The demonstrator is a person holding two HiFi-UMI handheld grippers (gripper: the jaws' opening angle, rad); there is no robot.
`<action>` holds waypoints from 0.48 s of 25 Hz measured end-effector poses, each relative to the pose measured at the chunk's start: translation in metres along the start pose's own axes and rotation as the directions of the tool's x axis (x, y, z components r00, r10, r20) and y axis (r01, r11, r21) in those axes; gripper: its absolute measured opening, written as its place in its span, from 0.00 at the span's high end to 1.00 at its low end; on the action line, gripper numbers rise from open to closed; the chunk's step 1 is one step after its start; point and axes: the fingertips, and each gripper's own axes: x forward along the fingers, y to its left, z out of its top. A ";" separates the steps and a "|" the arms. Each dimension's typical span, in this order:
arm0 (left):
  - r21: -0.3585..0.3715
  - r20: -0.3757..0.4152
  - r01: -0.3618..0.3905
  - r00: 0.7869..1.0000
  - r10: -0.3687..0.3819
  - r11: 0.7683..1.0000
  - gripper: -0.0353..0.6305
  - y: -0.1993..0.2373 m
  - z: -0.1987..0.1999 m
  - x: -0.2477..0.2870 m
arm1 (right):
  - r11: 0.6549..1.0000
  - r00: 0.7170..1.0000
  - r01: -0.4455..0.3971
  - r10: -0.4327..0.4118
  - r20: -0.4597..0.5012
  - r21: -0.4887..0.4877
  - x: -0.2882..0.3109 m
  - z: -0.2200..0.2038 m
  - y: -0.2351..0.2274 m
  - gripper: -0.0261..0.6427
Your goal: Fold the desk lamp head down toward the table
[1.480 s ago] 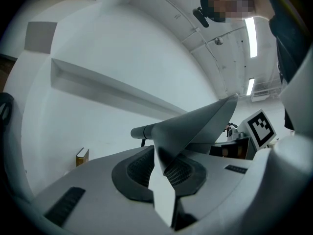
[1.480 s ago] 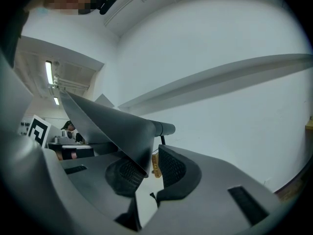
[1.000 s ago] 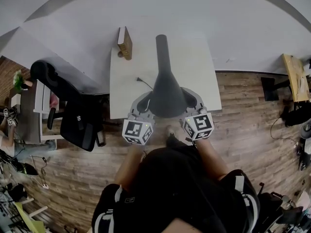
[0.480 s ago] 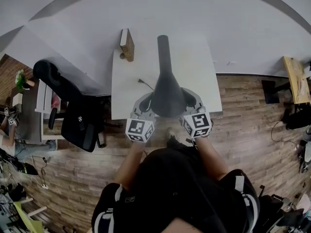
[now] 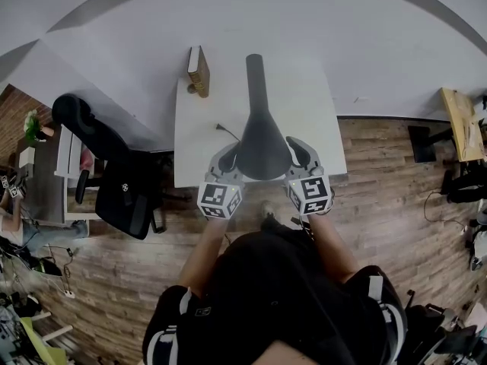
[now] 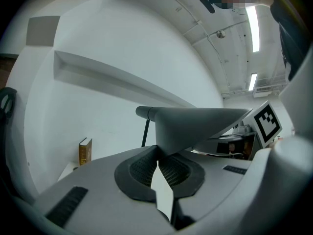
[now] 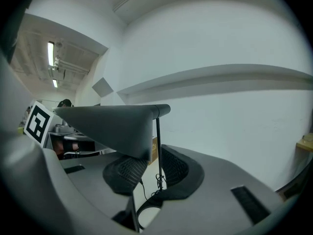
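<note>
The desk lamp's dark grey cone-shaped head lies level over the white table, on a thin black stem. My left gripper is at the wide end's left side. In the left gripper view its pads meet at the head's lower rim, and the left gripper is shut on it. My right gripper is at the wide end's right side. Its jaws are opening: in the right gripper view the right gripper shows a gap, and the head's rim sits over the left pad, unpressed.
A brown book stands at the table's far left corner. The lamp's cord trails across the tabletop. A black office chair stands left of the table on the wooden floor. A wooden desk is far right.
My right gripper's jaws have parted off the lamp head's rim. The left gripper keeps its grip, and the lamp head has barely moved.
</note>
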 end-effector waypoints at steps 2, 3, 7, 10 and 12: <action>0.000 0.002 0.003 1.000 -0.003 1.000 0.90 0.000 0.000 0.000 | 1.000 1.000 -0.002 0.001 -0.022 -0.023 -0.006 -0.003 -0.001 0.75; 0.000 0.003 0.003 1.000 -0.003 1.000 0.90 0.001 0.000 0.000 | 0.999 1.000 -0.004 0.003 -0.031 -0.037 -0.010 -0.003 -0.001 0.74; -0.004 0.005 0.007 1.000 -0.007 1.000 0.90 0.001 0.000 0.001 | 0.988 0.999 0.008 -0.014 -0.039 -0.156 -0.027 0.006 0.002 0.69; -0.004 0.009 0.008 1.000 -0.008 1.000 0.90 0.001 0.000 0.001 | 0.948 0.999 0.024 -0.035 -0.030 -0.317 -0.038 0.020 0.009 0.66; -0.005 0.011 0.008 1.000 -0.008 1.000 0.90 0.001 0.000 0.001 | 0.895 0.998 0.044 -0.064 -0.030 -0.444 -0.043 0.028 0.014 0.64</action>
